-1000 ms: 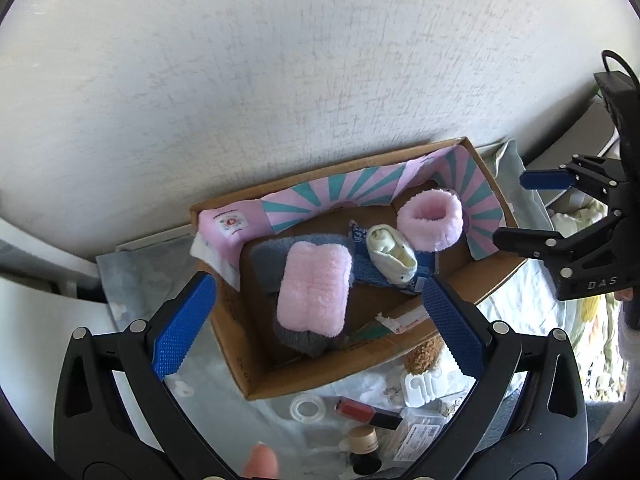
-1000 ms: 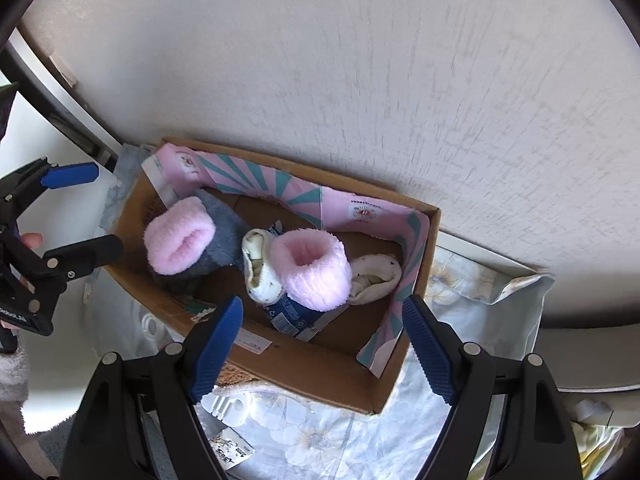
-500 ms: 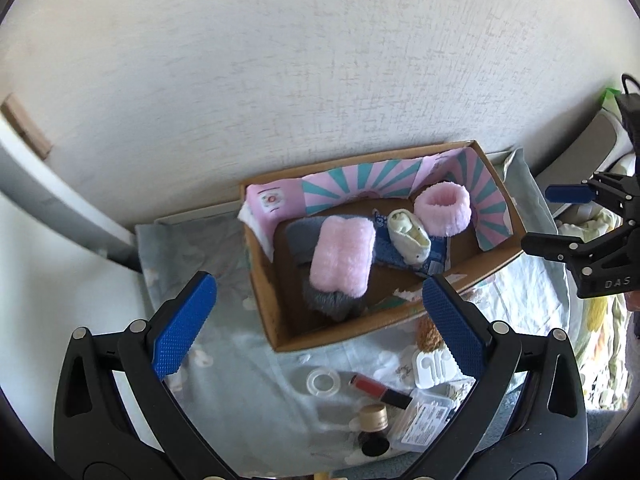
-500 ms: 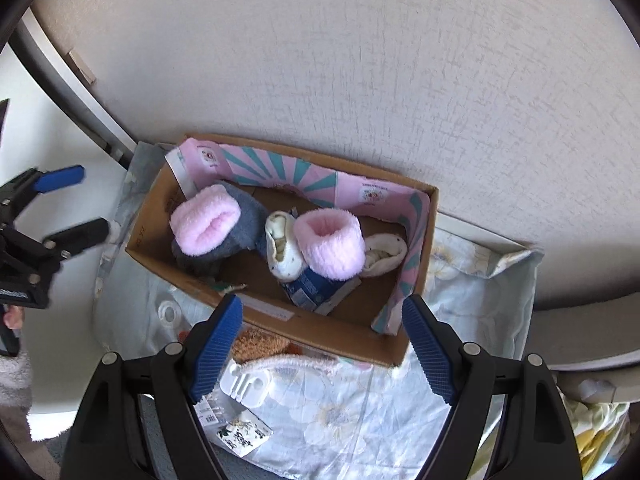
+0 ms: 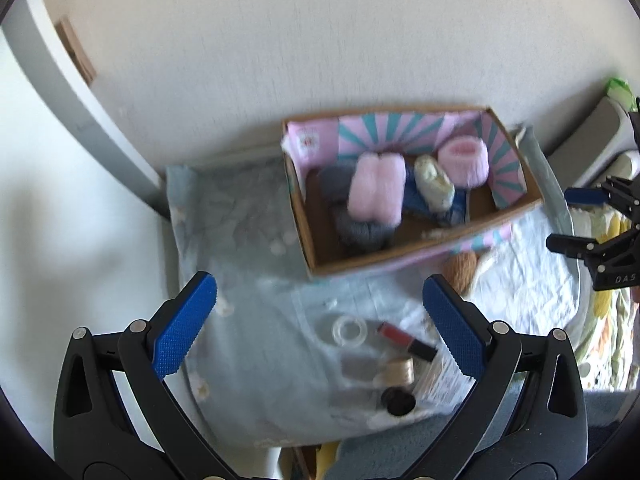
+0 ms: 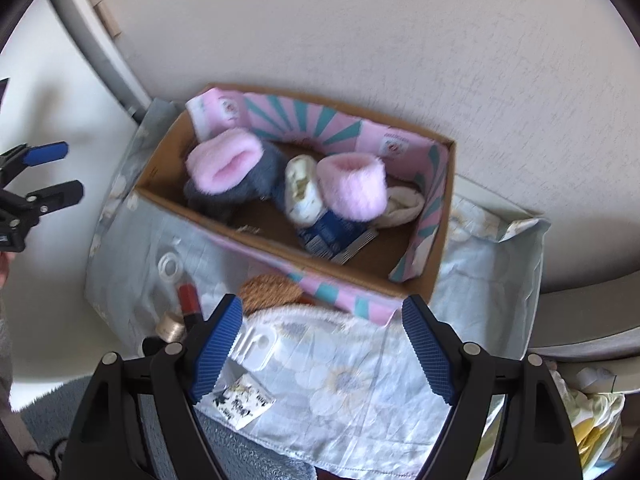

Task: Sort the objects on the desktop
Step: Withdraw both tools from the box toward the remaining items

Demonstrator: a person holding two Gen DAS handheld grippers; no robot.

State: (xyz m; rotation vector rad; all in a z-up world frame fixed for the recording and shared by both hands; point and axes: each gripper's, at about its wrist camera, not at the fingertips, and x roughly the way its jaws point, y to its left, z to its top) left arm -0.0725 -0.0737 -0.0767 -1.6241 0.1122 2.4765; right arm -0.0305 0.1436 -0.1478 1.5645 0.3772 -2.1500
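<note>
left claw (image 5: 320, 312) empty, blue pads set wide apart, hanging over the pale floral cloth (image 5: 248, 248) in front of the cardboard box (image 5: 400, 258). right claw (image 6: 322, 338) likewise spread wide, nothing between the pads, above the near edge of the same cloth.

box sits against the textured wall (image 5: 320, 40), lined with pink and teal striped paper. inside, per right wrist view: a pink fluffy sock over a grey sock (image 6: 224, 164) at the left end, a small white patterned bootie (image 6: 302, 190) in the middle, a second pink fluffy cuff (image 6: 354, 184) just beside it, a cream item (image 6: 404, 208) tucked behind that cuff, a blue packet (image 6: 328, 236) lying under the bootie and cuff.

outside the box, on the cloth, loose items near the front wall: a clear ring (image 5: 349, 331), a red lip tube with dark cap (image 5: 406, 340), a small beige-capped bottle (image 5: 398, 372), a black round cap (image 5: 398, 402), a brown woven pad (image 6: 270, 292) touching the box front, a white plastic clip (image 6: 256, 344), a printed paper tag (image 6: 242, 402). left view motion-blurred; fine detail of the small items hard to read.

each claw visible at the edge of the other's view, well apart.
</note>
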